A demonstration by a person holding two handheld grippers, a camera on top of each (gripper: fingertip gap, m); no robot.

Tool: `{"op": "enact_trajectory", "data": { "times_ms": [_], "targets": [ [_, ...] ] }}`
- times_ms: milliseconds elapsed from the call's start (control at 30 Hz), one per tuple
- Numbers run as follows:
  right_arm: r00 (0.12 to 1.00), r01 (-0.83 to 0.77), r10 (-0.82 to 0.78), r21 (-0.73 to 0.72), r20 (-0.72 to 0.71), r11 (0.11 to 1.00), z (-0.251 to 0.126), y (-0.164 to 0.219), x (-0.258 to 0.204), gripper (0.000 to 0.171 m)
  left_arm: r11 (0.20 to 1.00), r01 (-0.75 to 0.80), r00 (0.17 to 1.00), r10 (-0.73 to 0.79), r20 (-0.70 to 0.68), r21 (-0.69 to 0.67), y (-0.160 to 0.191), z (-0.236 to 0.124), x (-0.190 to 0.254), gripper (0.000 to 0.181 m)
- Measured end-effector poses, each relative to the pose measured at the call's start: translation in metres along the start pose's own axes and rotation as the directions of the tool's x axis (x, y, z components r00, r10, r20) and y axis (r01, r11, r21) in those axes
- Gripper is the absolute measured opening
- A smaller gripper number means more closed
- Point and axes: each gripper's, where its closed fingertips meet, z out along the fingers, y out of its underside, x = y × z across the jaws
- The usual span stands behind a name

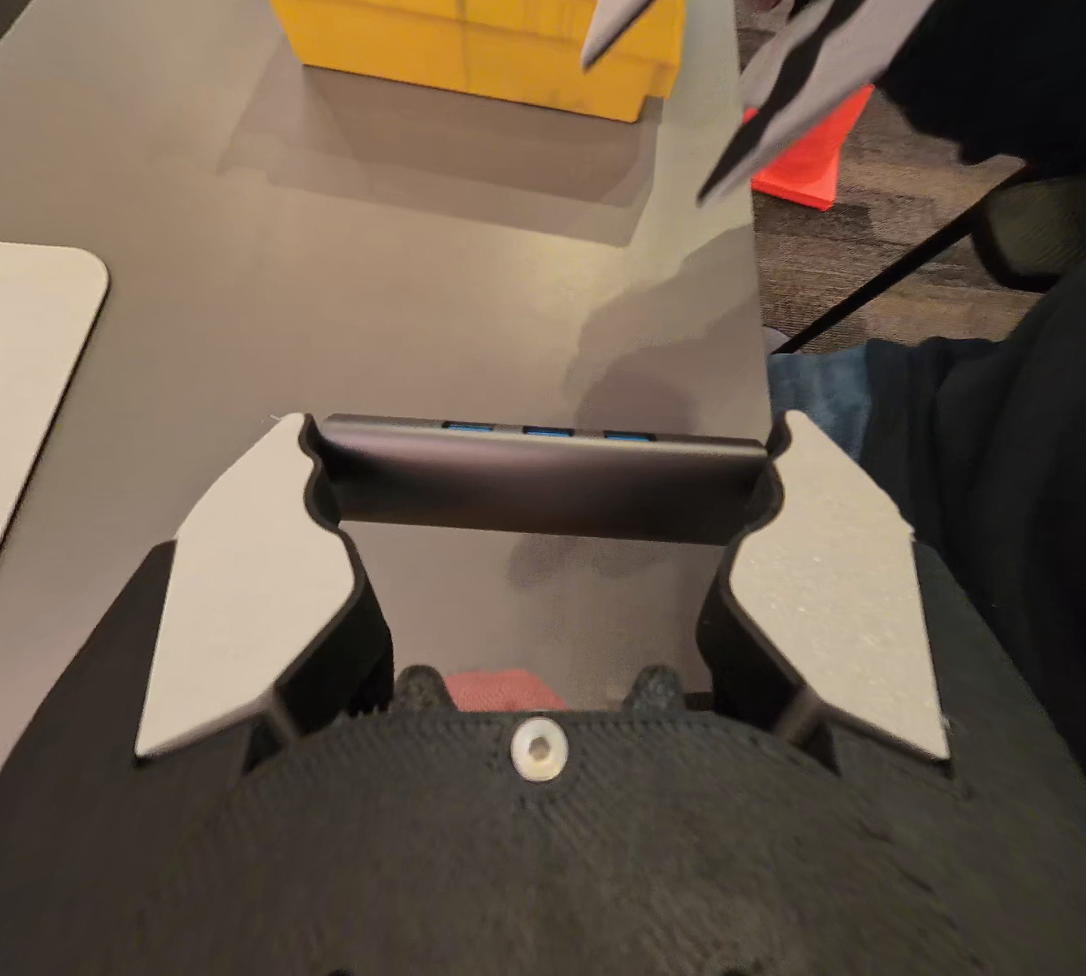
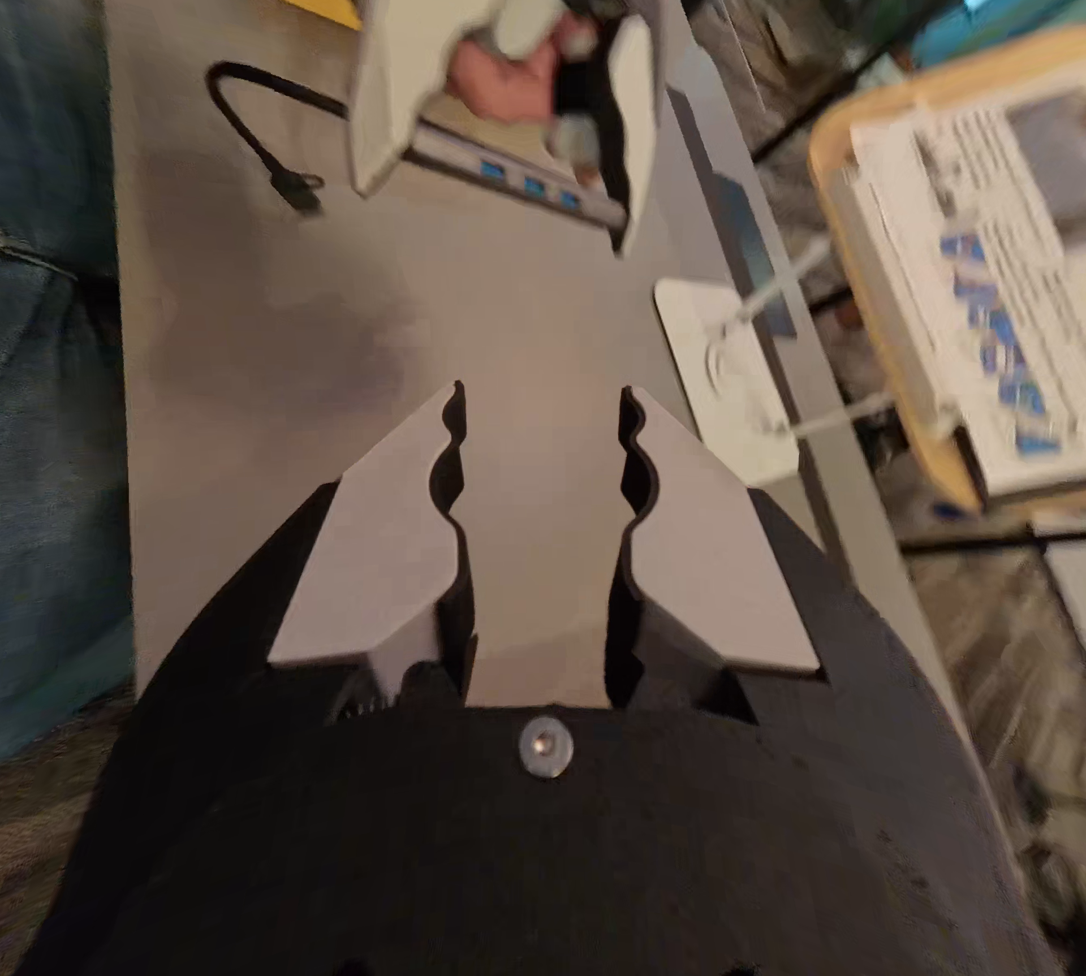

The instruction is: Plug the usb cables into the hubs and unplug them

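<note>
Above the grey desk (image 1: pixel 411 272), a dark hub (image 1: pixel 543 483) is pinched lengthwise by the left gripper's (image 1: pixel 543 478) jaws. The right gripper's (image 2: pixel 542 407) jaws are held spread, with nothing between them.

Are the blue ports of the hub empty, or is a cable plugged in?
Empty. The hub, held in the left hand-held gripper, shows three open blue ports; no plug sits in them.

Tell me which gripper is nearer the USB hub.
Left. The left gripper clamps the USB hub by its ends; the right gripper hangs open, apart from it.
</note>
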Motion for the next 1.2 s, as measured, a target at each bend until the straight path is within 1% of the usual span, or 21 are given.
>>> {"op": "enact_trajectory", "data": {
  "times_ms": [100,167,267,367,467,533,633,700,733,767,833,967,1000,1033,1100,1200],
  "targets": [
    [0.985,0.158,-0.162,0.076,0.056,0.985,0.028,-0.031,-0.019,0.051,1.0,0.0,0.998,0.0,-0.063,0.003,-0.004,0.002,0.009,0.135],
    [0.965,0.254,-0.258,0.076,0.056,0.964,0.045,-0.038,-0.023,0.053,1.0,-0.009,0.995,0.009,-0.095,-0.005,-0.005,0.003,0.014,0.135],
    [0.915,0.402,-0.404,0.065,0.016,0.913,0.061,-0.045,-0.024,0.054,1.0,-0.023,0.99,0.02,-0.141,-0.017,-0.005,0.005,0.022,0.135],
    [0.844,0.536,-0.536,0.044,-0.005,0.843,0.072,-0.049,-0.027,0.049,0.998,-0.045,0.983,0.036,-0.182,-0.043,-0.003,0.008,0.031,0.135],
    [0.796,0.603,-0.604,0.046,0.03,0.797,0.079,-0.049,-0.038,0.033,0.995,-0.062,0.974,0.045,-0.22,-0.072,0.0,0.012,0.039,0.135],
    [0.779,0.624,-0.626,0.05,0.033,0.78,0.082,-0.05,-0.042,0.021,0.993,-0.077,0.97,0.055,-0.238,-0.084,0.0,0.015,0.044,0.136],
    [0.785,0.616,-0.618,0.055,0.045,0.786,0.082,-0.048,-0.046,0.019,0.994,-0.063,0.963,0.036,-0.268,-0.093,0.002,0.017,0.048,0.136],
    [0.786,0.609,-0.613,0.065,0.076,0.79,0.078,-0.048,-0.052,0.016,0.993,-0.024,0.944,-0.016,-0.329,-0.117,0.005,0.016,0.057,0.136],
    [0.788,0.607,-0.608,0.05,0.096,0.793,0.076,-0.045,-0.054,0.015,0.992,-0.026,0.941,-0.017,-0.338,-0.121,0.005,0.013,0.058,0.141],
    [0.793,0.601,-0.6,0.028,0.105,0.799,0.073,-0.041,-0.053,0.015,0.993,-0.043,0.951,0.007,-0.309,-0.11,0.003,0.009,0.055,0.146],
    [0.819,0.564,-0.562,0.018,0.117,0.825,0.063,-0.034,-0.051,0.014,0.997,-0.019,0.966,0.001,-0.258,-0.069,-0.006,-0.002,0.046,0.145],
    [0.861,0.509,-0.503,-0.095,0.079,0.856,0.034,-0.008,-0.018,0.014,0.999,0.02,0.991,-0.014,-0.134,0.043,-0.018,-0.026,0.021,0.126],
    [0.87,0.494,-0.49,-0.123,0.062,0.861,0.025,0.001,-0.006,0.014,0.996,0.036,0.991,-0.026,-0.132,0.08,-0.021,-0.033,0.019,0.119],
    [0.88,0.474,-0.474,-0.159,0.038,0.866,0.014,0.01,0.009,0.014,0.994,0.056,0.987,-0.041,-0.156,0.098,-0.021,-0.04,0.021,0.107],
    [0.898,0.425,-0.44,-0.225,-0.02,0.877,-0.011,0.03,0.04,0.014,0.991,0.064,0.989,-0.048,-0.139,0.116,-0.018,-0.047,0.02,0.096],
    [0.902,0.34,-0.412,-0.37,-0.133,0.865,-0.058,0.068,0.096,0.014,0.99,0.063,0.993,-0.05,-0.105,0.123,-0.01,-0.051,0.02,0.089]
  ]
}}
